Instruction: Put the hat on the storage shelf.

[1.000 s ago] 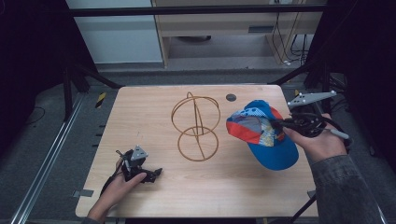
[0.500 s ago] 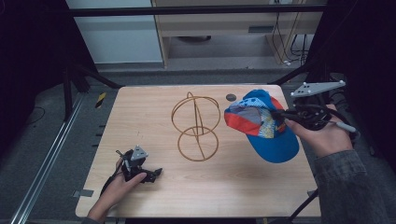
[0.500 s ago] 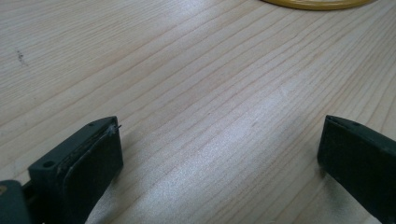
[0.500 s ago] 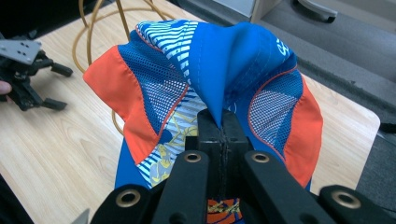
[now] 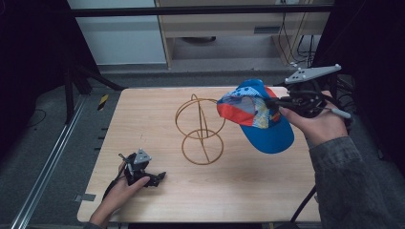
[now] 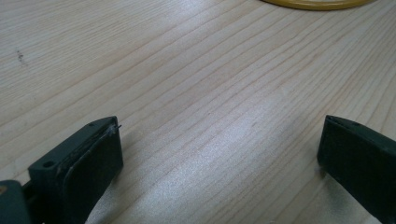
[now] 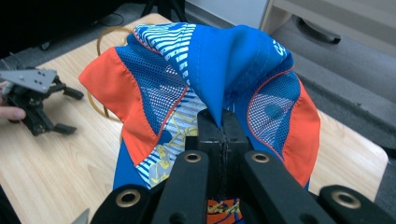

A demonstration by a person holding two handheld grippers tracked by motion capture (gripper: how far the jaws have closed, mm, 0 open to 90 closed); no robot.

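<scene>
A blue cap (image 5: 258, 117) with orange and patterned panels hangs in the air above the table's right side, brim pointing down. My right gripper (image 5: 279, 102) is shut on the cap's fabric; the cap (image 7: 210, 79) bunches above the pinched jaws of that gripper (image 7: 223, 122). A gold wire stand (image 5: 200, 129) made of rings stands at the table's middle, just left of the cap. My left gripper (image 5: 155, 177) rests on the table at the front left, open, with bare wood between the jaws of this gripper (image 6: 219, 154).
The wooden table (image 5: 143, 105) has a small dark disc near its far edge, partly behind the cap. A yellow ring of the stand (image 6: 317, 3) lies ahead of the left gripper. Dark frame posts and cables stand at the right.
My right gripper has lifted the cap off the table and carried it up and slightly back. The left gripper has stayed put.
</scene>
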